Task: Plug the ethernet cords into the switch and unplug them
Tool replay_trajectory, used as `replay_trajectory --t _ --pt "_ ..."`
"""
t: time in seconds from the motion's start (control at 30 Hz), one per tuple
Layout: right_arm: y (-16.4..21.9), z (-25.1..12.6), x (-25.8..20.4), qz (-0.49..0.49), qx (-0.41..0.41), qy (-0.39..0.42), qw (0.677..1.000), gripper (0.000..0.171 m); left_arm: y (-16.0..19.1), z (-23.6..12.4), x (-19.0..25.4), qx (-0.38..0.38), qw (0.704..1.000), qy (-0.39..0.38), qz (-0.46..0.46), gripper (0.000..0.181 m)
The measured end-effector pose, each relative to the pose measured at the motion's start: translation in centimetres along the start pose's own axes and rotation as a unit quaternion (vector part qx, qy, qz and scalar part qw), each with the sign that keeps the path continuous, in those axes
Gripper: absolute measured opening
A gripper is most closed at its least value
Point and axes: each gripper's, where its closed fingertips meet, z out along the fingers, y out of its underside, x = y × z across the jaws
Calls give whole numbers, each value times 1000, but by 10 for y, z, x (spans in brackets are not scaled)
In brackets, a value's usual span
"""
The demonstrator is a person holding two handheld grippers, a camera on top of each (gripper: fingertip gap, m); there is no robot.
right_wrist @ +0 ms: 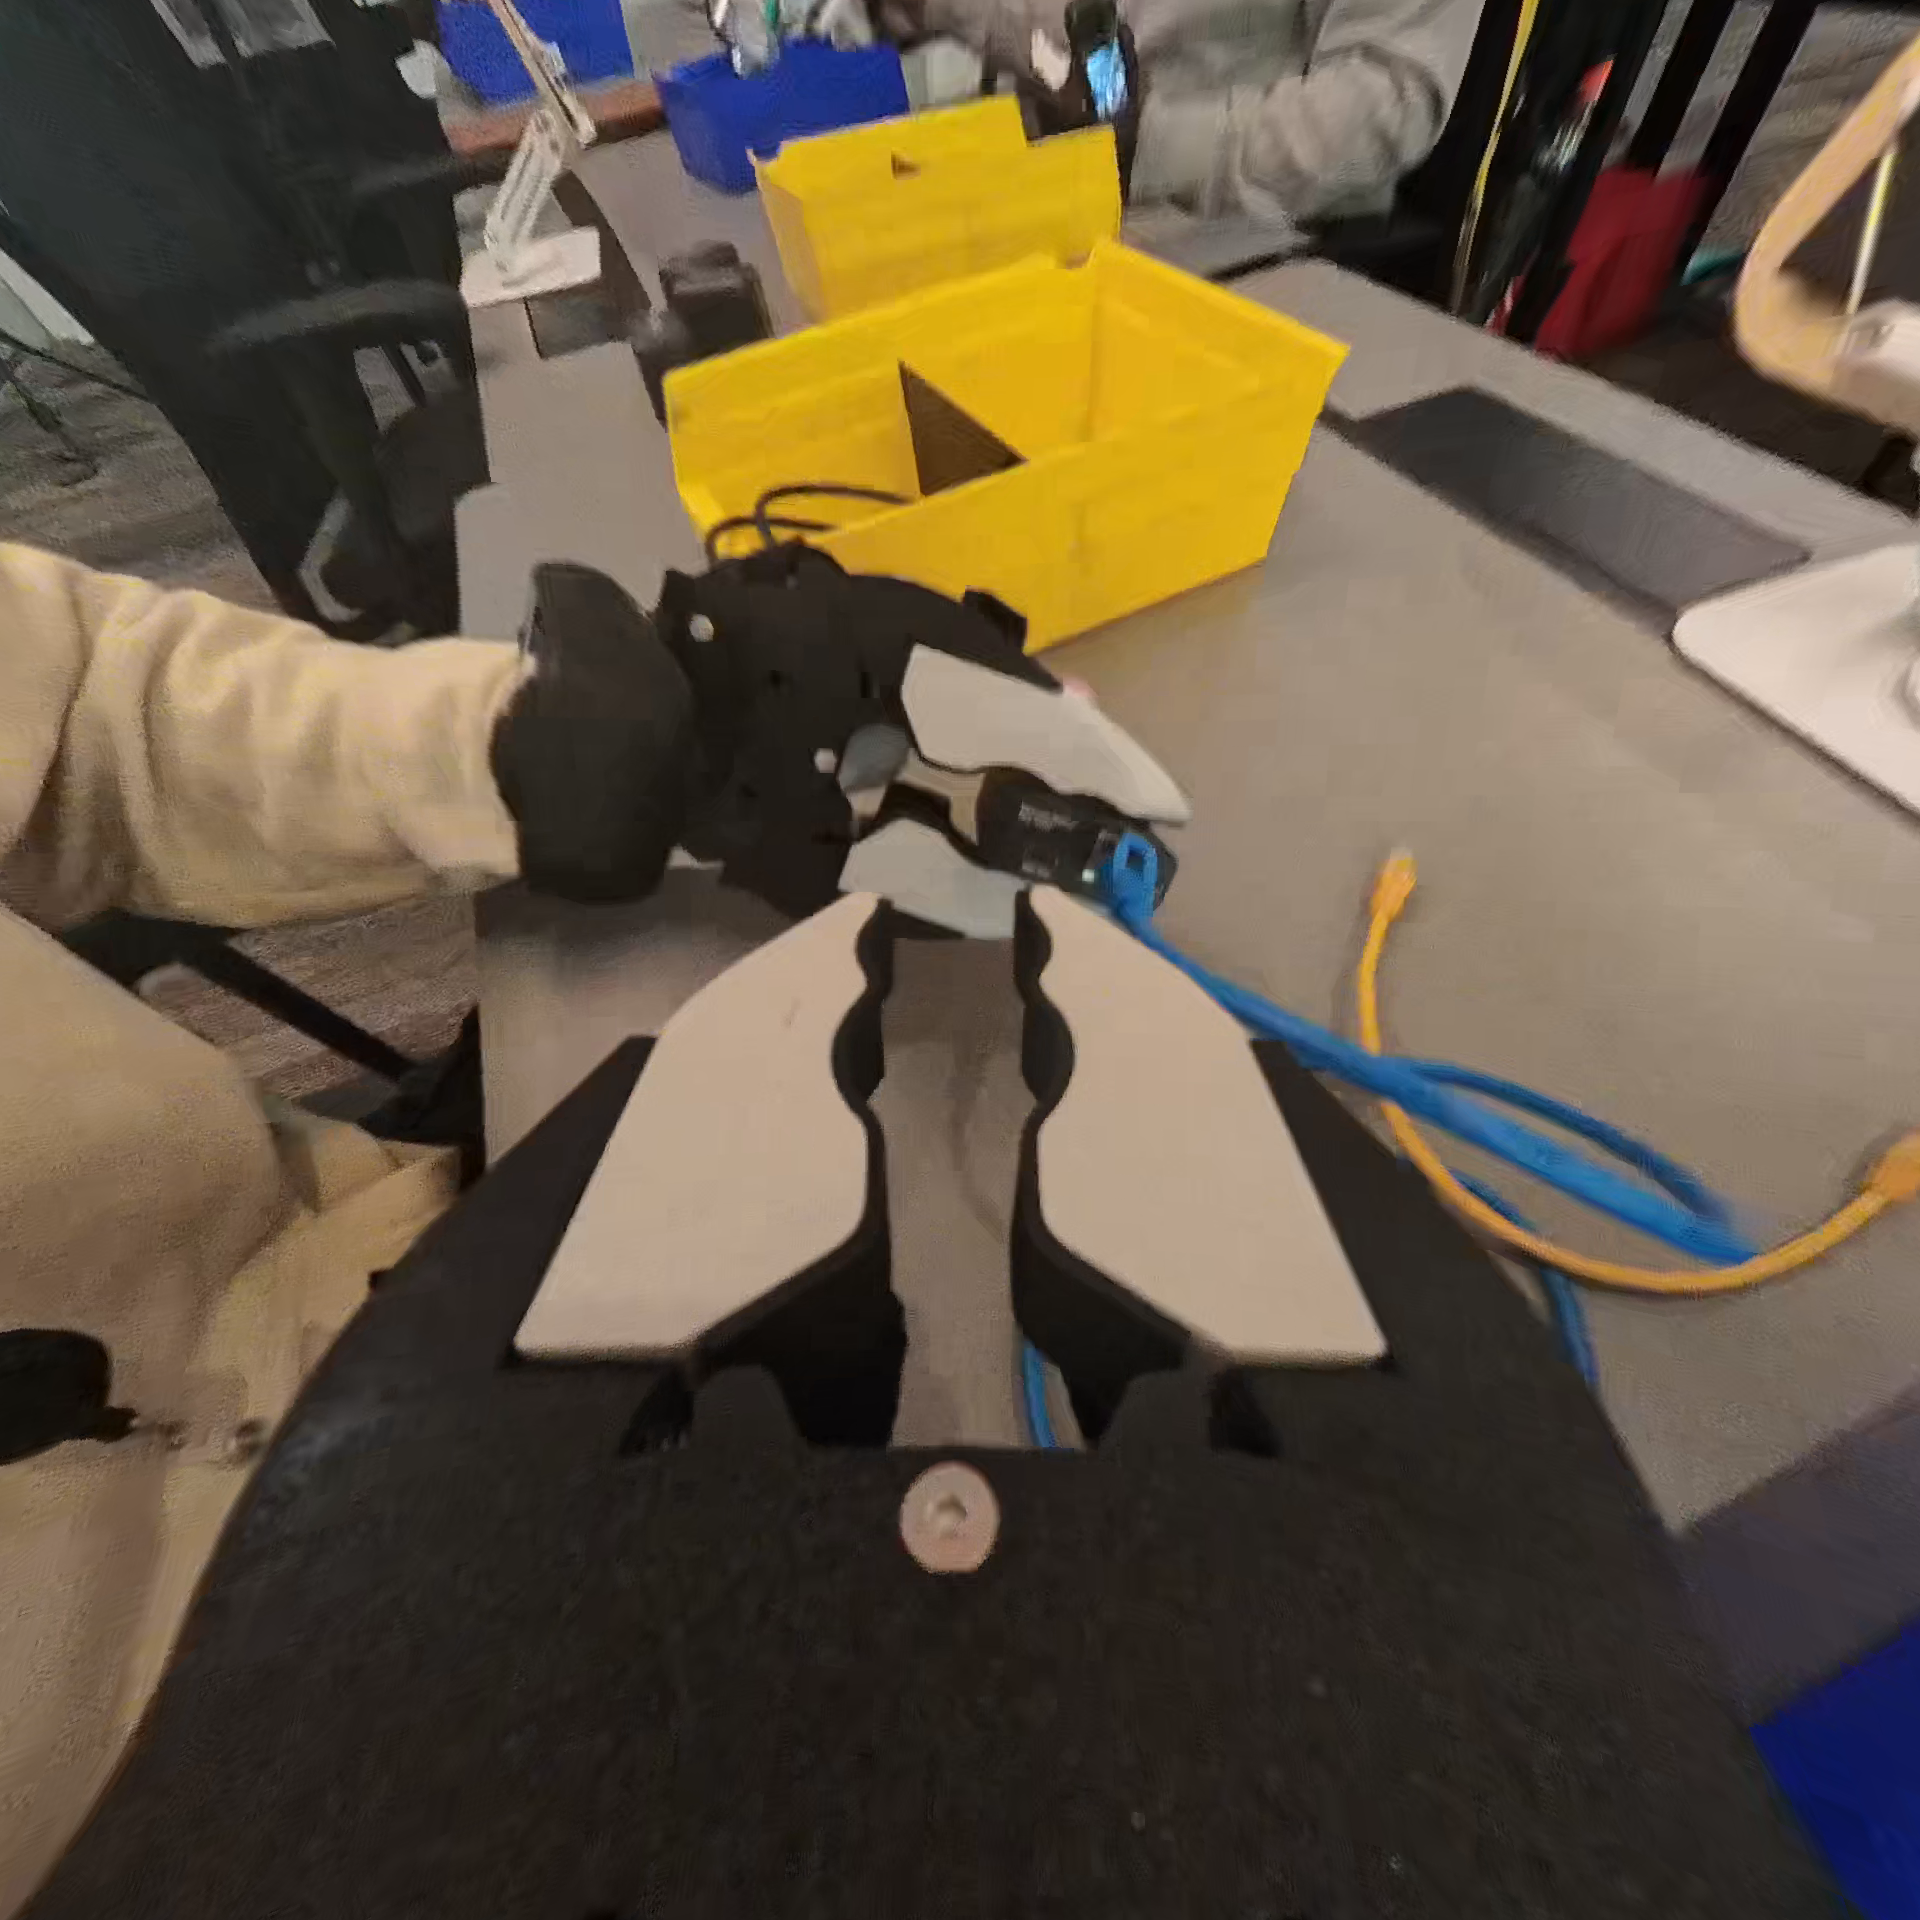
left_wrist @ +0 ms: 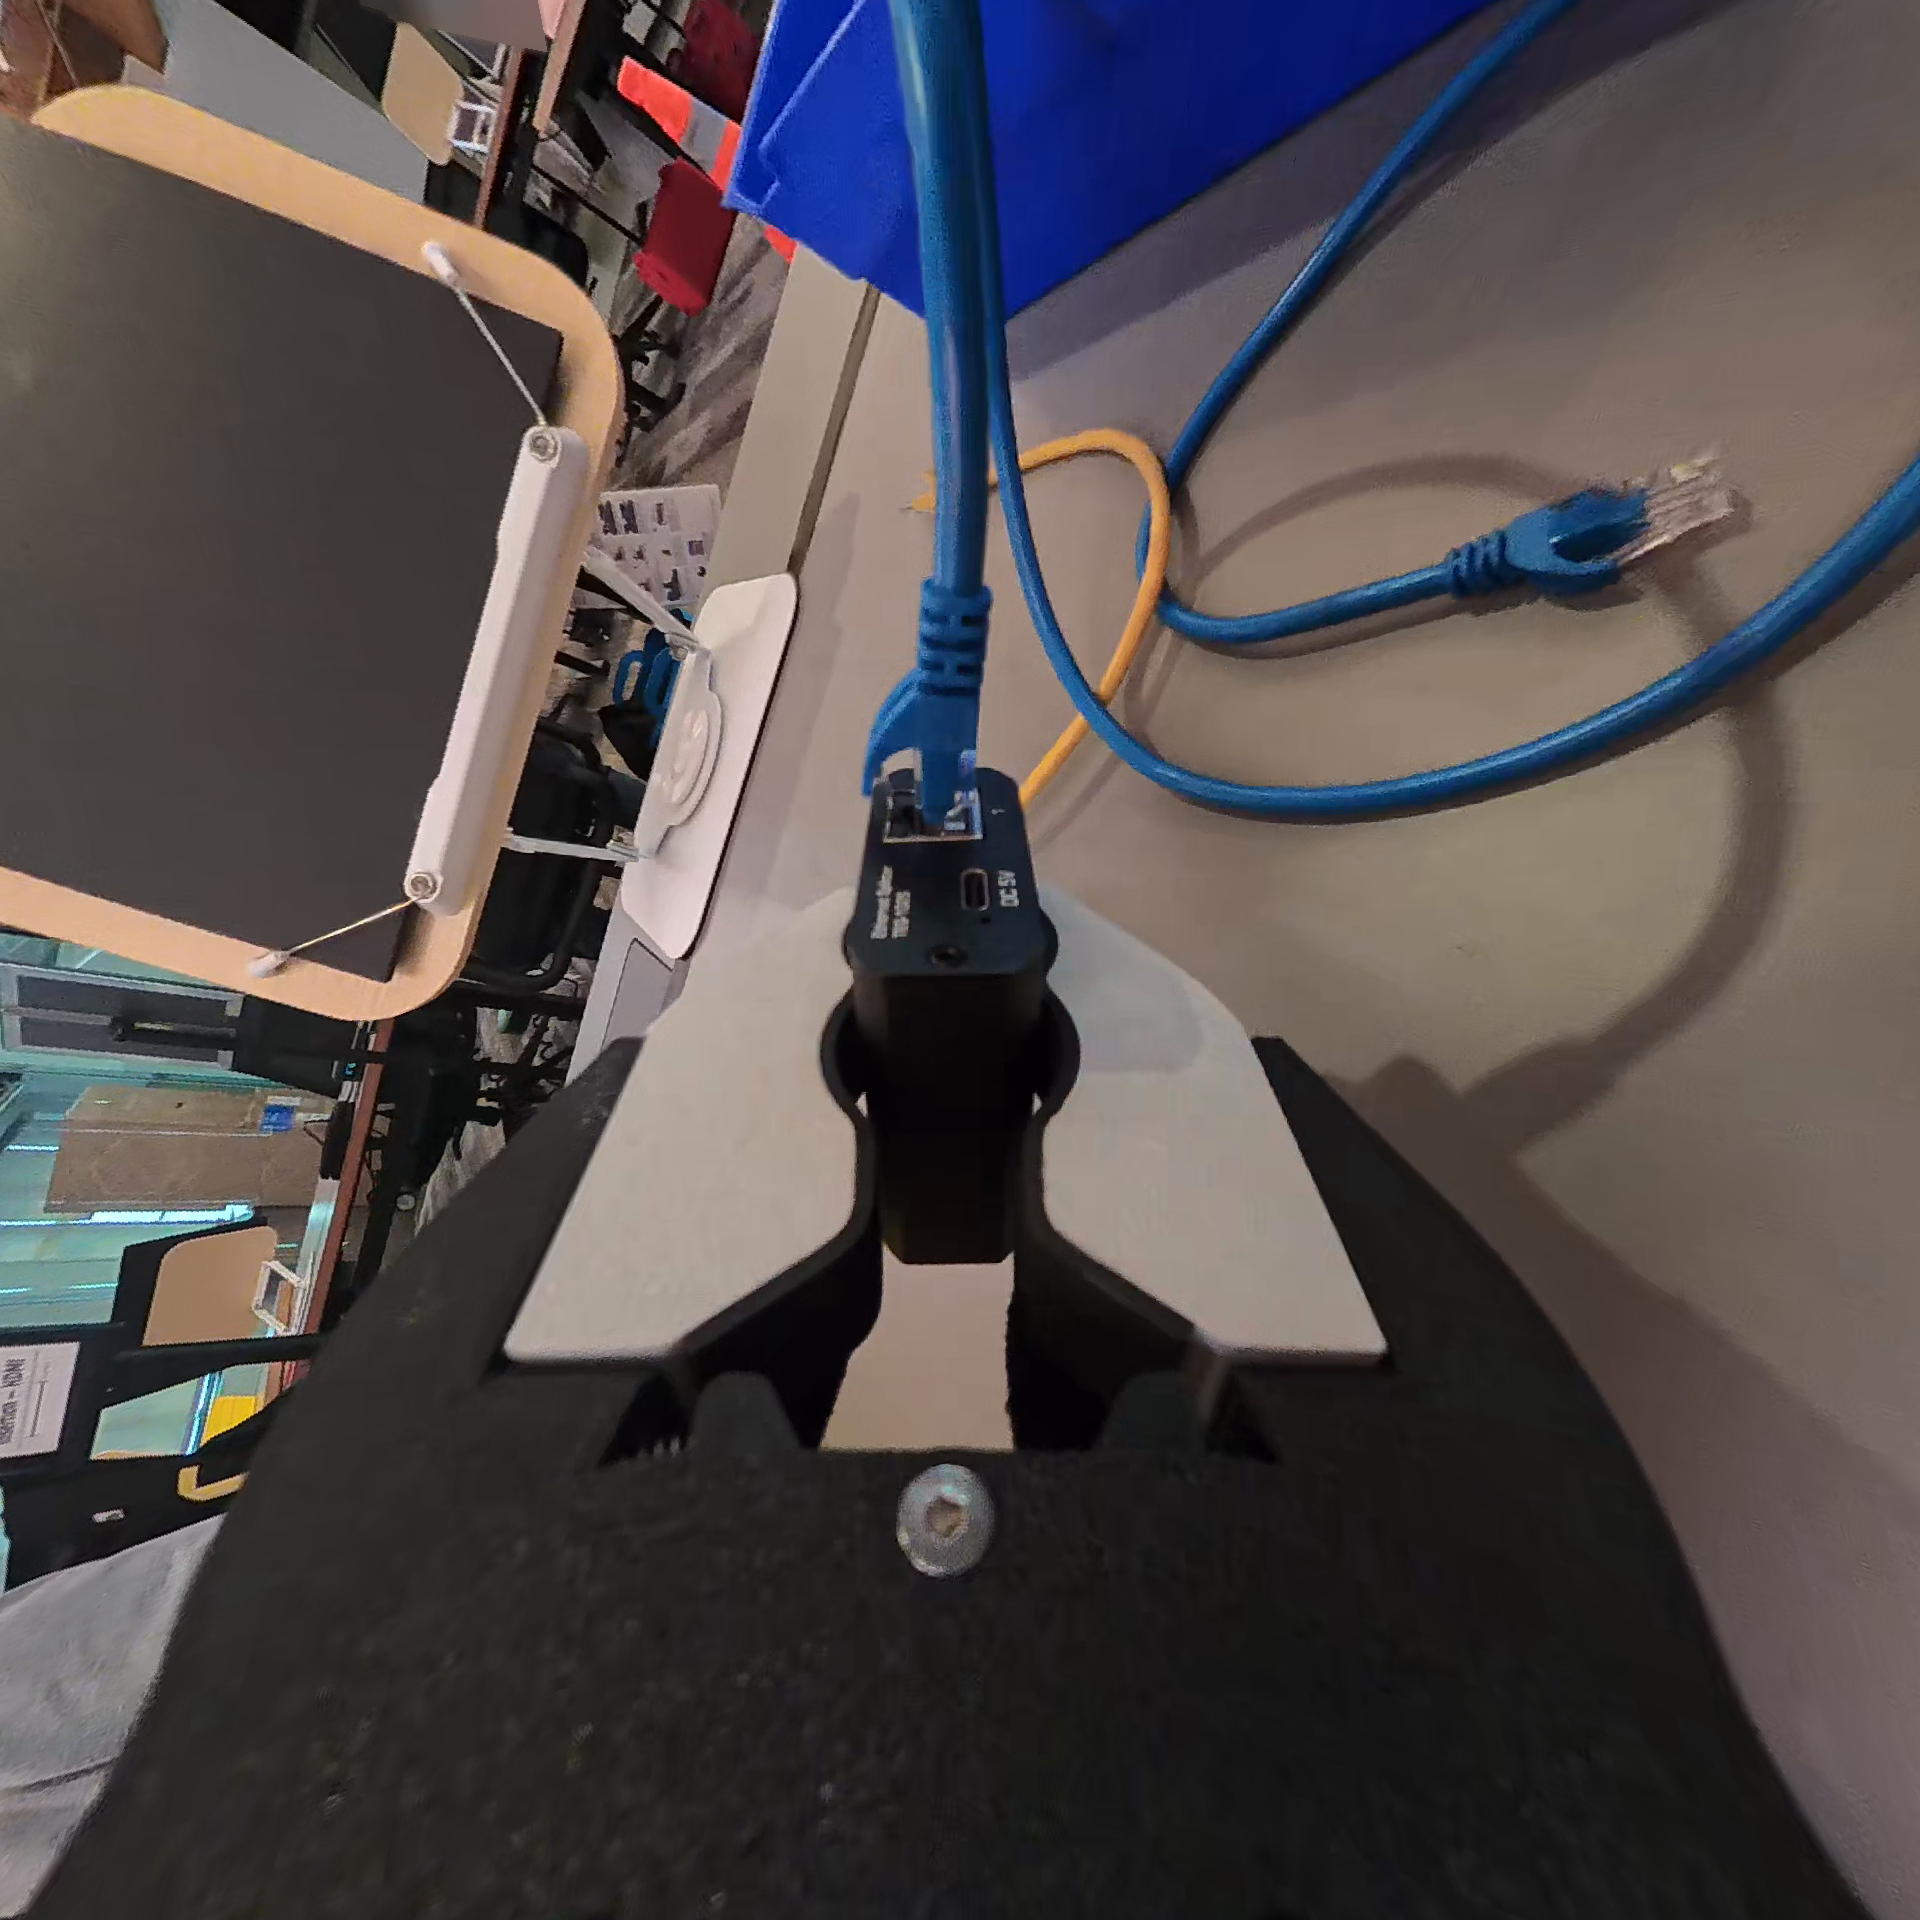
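My left gripper (left_wrist: 951,935) is shut on the small black switch (left_wrist: 940,1122) and holds it above the grey table. A blue ethernet cord (left_wrist: 951,665) is plugged into one port at the switch's far end. A second blue cord's loose plug (left_wrist: 1600,530) lies on the table to the right. An orange cord (left_wrist: 1138,582) runs behind the switch. In the right wrist view my right gripper (right_wrist: 951,914) is open and empty, just short of the left gripper (right_wrist: 935,769), the switch (right_wrist: 1044,826) and the plugged blue connector (right_wrist: 1127,868). The orange cord's plug (right_wrist: 1397,873) lies loose to the right.
A blue bin (left_wrist: 1091,135) stands behind the cords. Two yellow bins (right_wrist: 997,436) stand at the back of the table (right_wrist: 1455,727). A white stand base (right_wrist: 1818,665) is at the right edge. A person's beige sleeve (right_wrist: 239,748) holds the left gripper. Chairs surround the table. Tip to tip, the grippers are about 12 centimeters apart.
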Motion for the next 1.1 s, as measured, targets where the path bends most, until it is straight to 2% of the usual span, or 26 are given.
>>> replay_trajectory --t 0.07,0.13,0.23,0.3,0.37,0.57,0.7,0.77,0.9,1.03,1.1 --pt "-8 2 8 -37 -1 23 999 28 -2 -1 2 -5 1000 8 -1 25" --pt "8 10 25 -95 -75 59 991 25 -4 -3 4 -9 1000 25 -10 25" --pt "30 17 59 -215 -155 154 952 13 -12 -13 3 0 999 43 -27 25" --pt "39 22 64 -241 -186 153 940 10 -16 -19 3 1 998 54 -30 25" --pt "43 27 62 -219 -188 121 950 8 -24 -28 3 25 996 66 -47 25" --pt "31 27 44 -115 -43 -1 992 7 -47 -53 -5 139 966 135 -171 27" --pt "29 16 43 -93 -10 -5 996 6 -47 -66 -19 186 941 158 -234 37" --pt "22 12 42 -88 7 3 996 5 -41 -73 -23 197 931 171 -256 45" --pt "12 8 34 -72 34 -22 997 6 -22 -75 -23 188 924 174 -285 48" --pt "-3 3 20 -36 92 -74 992 5 0 -72 -22 162 920 185 -306 52" --pt "-12 -2 11 -12 129 -117 985 6 -3 -74 -23 183 903 201 -334 56"
